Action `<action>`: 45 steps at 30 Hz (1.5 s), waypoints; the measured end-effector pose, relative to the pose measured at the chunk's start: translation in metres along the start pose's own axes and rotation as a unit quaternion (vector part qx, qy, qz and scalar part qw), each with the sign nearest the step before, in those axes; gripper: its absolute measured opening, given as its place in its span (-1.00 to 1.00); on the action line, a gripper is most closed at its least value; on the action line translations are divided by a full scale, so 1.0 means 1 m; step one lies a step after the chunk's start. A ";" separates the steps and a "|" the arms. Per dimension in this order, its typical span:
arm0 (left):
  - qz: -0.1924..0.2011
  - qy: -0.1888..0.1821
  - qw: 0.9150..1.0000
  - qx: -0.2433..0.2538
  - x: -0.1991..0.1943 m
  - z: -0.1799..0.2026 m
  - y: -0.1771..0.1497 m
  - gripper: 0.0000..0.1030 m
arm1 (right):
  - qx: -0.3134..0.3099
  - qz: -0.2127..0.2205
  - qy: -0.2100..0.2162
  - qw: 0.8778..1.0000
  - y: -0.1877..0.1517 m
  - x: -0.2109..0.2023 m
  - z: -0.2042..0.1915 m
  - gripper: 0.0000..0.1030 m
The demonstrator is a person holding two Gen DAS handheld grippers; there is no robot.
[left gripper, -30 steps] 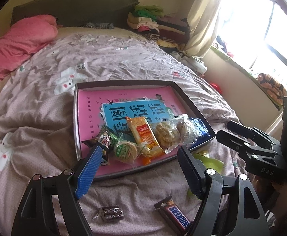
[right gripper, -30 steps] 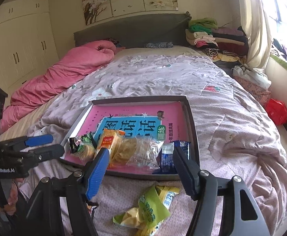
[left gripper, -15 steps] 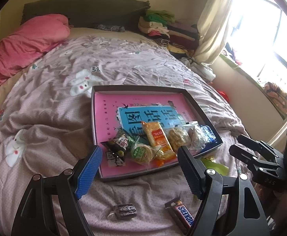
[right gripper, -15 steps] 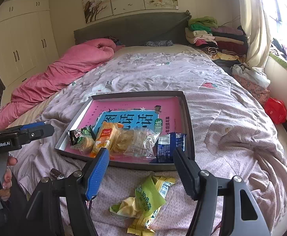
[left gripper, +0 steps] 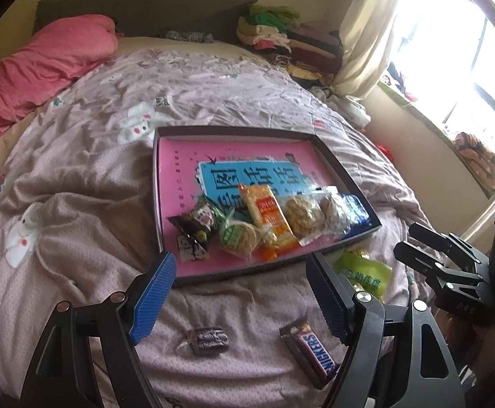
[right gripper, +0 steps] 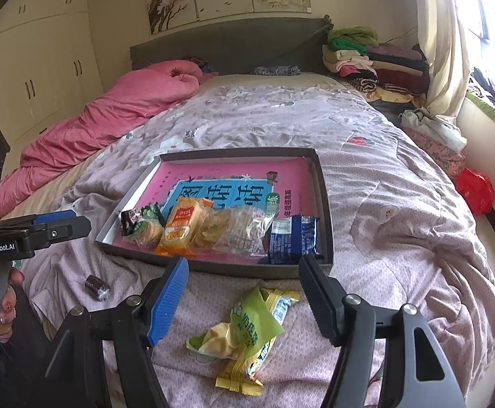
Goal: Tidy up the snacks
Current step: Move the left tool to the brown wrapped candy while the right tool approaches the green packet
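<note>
On bedspread, Snickers bar, green packet

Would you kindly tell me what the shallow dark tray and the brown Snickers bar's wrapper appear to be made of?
The shallow dark tray looks like matte cardboard: thin straight walls with folded corners, probably a box lid. The brown Snickers bar's wrapper seems glossy plastic film, crinkled at its sealed ends.
</note>
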State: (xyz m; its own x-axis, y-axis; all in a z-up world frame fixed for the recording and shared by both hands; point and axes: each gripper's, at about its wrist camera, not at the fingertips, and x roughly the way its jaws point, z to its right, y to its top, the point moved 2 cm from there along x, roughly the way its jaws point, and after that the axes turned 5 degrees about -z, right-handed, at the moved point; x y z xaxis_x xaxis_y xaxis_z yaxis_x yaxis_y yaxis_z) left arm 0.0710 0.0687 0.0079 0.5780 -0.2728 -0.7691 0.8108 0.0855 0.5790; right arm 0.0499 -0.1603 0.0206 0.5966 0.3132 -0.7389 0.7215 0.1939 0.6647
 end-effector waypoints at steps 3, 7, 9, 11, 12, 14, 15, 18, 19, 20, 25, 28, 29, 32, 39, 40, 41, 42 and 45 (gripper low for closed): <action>-0.007 -0.001 1.000 0.003 0.001 0.003 -0.004 0.55 | 0.000 -0.005 0.000 1.000 -0.005 0.000 0.000 0.30; -0.019 0.003 1.000 0.004 0.004 0.005 -0.011 0.55 | -0.003 -0.013 0.001 1.000 -0.012 -0.001 0.000 0.30; -0.025 0.005 1.000 0.001 0.005 0.002 -0.013 0.55 | -0.009 -0.017 0.002 1.000 -0.016 0.000 -0.002 0.30; -0.030 0.008 1.000 -0.005 0.006 -0.001 -0.016 0.55 | -0.016 -0.024 0.002 1.000 -0.020 0.000 -0.004 0.30; -0.033 0.010 0.999 -0.008 0.007 -0.003 -0.018 0.55 | -0.020 -0.027 0.001 0.999 -0.022 0.001 -0.006 0.30; -0.039 0.014 0.999 -0.012 0.008 -0.007 -0.021 0.55 | -0.024 -0.032 0.003 0.999 -0.026 0.003 -0.007 0.30; -0.041 0.016 0.999 -0.013 0.009 -0.008 -0.022 0.55 | -0.025 -0.036 0.003 0.999 -0.028 0.004 -0.008 0.30; -0.051 0.026 0.998 -0.018 0.012 -0.015 -0.026 0.55 | -0.026 -0.051 0.003 0.998 -0.034 0.010 -0.009 0.30; -0.055 0.028 0.998 -0.019 0.014 -0.016 -0.028 0.55 | -0.026 -0.055 0.003 0.998 -0.036 0.012 -0.009 0.30; -0.060 0.030 0.998 -0.020 0.016 -0.018 -0.030 0.55 | -0.027 -0.060 0.006 0.998 -0.039 0.014 -0.010 0.30; -0.081 0.039 0.996 -0.021 0.024 -0.021 -0.035 0.55 | -0.035 -0.075 0.010 0.996 -0.047 0.021 -0.014 0.30; -0.092 0.039 0.995 -0.021 0.027 -0.022 -0.039 0.55 | -0.039 -0.079 0.013 0.996 -0.049 0.023 -0.016 0.30; -0.096 0.041 0.994 -0.020 0.028 -0.022 -0.040 0.55 | -0.040 -0.080 0.014 0.996 -0.050 0.023 -0.017 0.30; -0.104 0.044 0.993 -0.019 0.031 -0.023 -0.042 0.55 | -0.042 -0.082 0.016 0.996 -0.050 0.025 -0.018 0.30; -0.120 0.047 0.992 -0.019 0.038 -0.027 -0.046 0.55 | -0.052 -0.088 0.025 0.994 -0.053 0.029 -0.025 0.30; -0.120 0.048 0.991 -0.019 0.038 -0.027 -0.047 0.55 | -0.053 -0.090 0.026 0.994 -0.054 0.030 -0.026 0.30; -0.120 0.048 0.991 -0.019 0.038 -0.028 -0.047 0.55 | -0.055 -0.092 0.027 0.994 -0.055 0.031 -0.027 0.30; -0.119 0.048 0.992 -0.019 0.039 -0.028 -0.047 0.55 | -0.056 -0.092 0.026 0.994 -0.056 0.032 -0.028 0.30; -0.120 0.045 0.992 -0.020 0.040 -0.028 -0.046 0.55 | -0.051 -0.088 0.018 0.995 -0.057 0.030 -0.025 0.30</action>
State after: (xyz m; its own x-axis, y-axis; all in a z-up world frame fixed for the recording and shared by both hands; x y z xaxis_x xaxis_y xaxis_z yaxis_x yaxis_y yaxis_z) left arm 0.0591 0.0810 -0.0571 0.3724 -0.2034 -0.9055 0.9280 0.0676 0.3665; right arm 0.0184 -0.1383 -0.0366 0.4505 0.2988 -0.8413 0.7725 0.3418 0.5351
